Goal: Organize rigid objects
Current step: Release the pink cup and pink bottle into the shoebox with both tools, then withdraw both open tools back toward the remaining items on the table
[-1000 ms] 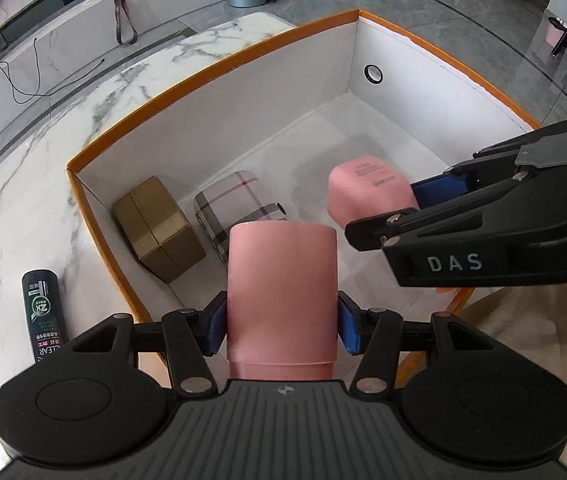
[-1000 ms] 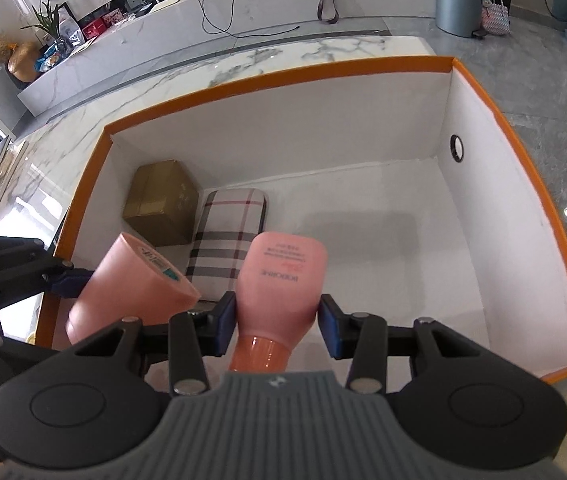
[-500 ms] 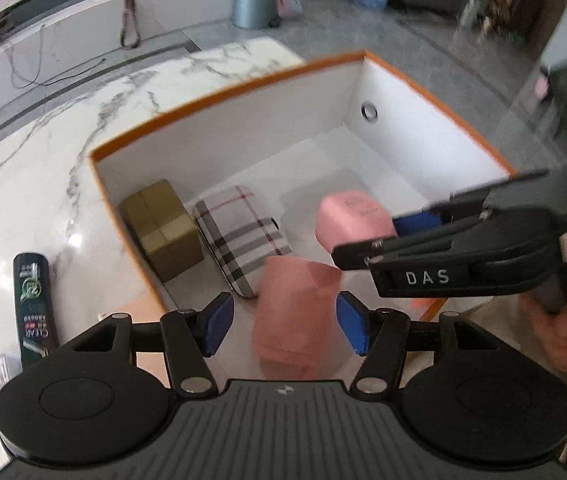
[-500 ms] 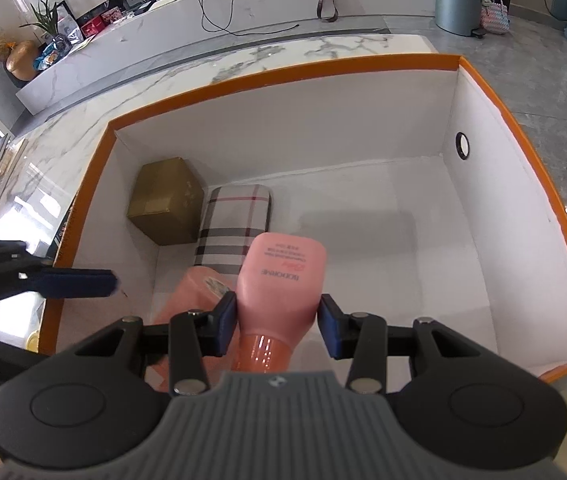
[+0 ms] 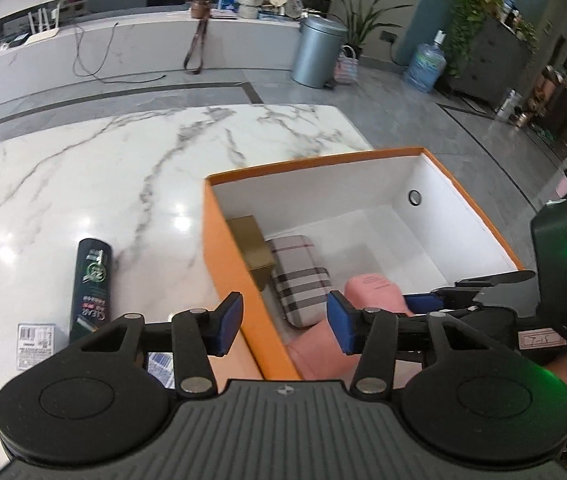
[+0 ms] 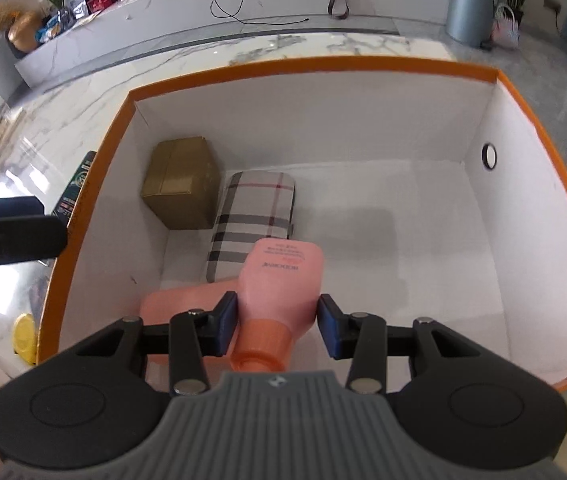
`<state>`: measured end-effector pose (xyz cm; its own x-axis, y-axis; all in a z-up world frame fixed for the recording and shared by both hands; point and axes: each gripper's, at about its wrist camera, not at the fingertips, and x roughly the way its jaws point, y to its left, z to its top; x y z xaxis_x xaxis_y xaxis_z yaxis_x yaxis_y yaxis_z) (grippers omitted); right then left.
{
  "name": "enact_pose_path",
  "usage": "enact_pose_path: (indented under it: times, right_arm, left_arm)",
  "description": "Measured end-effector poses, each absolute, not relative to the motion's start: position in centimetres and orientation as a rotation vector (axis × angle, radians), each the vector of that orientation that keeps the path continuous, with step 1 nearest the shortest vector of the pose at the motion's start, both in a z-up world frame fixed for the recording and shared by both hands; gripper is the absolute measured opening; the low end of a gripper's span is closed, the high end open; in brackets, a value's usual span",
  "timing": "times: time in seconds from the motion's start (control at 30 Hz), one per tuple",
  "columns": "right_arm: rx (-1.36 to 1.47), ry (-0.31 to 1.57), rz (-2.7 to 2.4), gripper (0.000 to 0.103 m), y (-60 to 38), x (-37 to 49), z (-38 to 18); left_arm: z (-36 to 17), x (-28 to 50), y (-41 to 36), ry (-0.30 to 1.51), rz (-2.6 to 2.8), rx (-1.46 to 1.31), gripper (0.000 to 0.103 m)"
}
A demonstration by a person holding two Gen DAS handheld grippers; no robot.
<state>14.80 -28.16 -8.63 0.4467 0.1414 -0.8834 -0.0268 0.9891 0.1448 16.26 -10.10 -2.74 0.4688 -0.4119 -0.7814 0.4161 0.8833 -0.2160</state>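
The pink bottle (image 6: 281, 276) sat in the lower centre of the right wrist view, over the orange box (image 6: 315, 67), pinched at its shoulder by the right gripper (image 6: 277, 330). It looked like light, stiff plastic with a smooth, maybe slippery skin, so a hold across the flat sides near the neck seemed safest. Beside it, at lower left, the pink cup (image 6: 187, 300) lay on the box floor, touching the checked case (image 6: 253, 224); the brown carton (image 6: 181, 182) stood further up. The left gripper (image 5: 283, 324) was closing on nothing, above the box edge. A dark green bottle (image 5: 91, 284) lay outside, on the marble table (image 5: 83, 168).
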Motion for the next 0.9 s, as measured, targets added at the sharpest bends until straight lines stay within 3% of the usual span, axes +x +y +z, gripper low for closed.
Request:
enact_pose_path:
  times: [0.23,0.3,0.53,0.6,0.9]
  right_arm:
    - [0.105,1.115,0.082,0.041,-28.0,15.0,-8.5]
    - [0.086,1.112,0.066,0.030,-27.8,15.0,-8.4]
    - [0.069,1.120,0.067,0.030,-27.1,14.6,-7.8]
    - [0.063,1.097,0.058,0.039,-27.0,14.3,-7.3]
    - [0.043,0.998,0.086,0.042,-25.2,12.8,-4.3]
  left_arm:
    - [-3.3,16.0,-9.0,0.973,-0.503,-0.005,0.051]
    - [-3.3,15.8,-8.7,0.973,-0.502,-0.006,0.051]
    - [-3.4,15.5,-7.8,0.976,-0.490,-0.021,0.051]
    - [-3.4,15.3,-7.4,0.975,-0.488,-0.024,0.051]
    - [-2.6,14.6,-5.6,0.957,-0.463,-0.038,0.051]
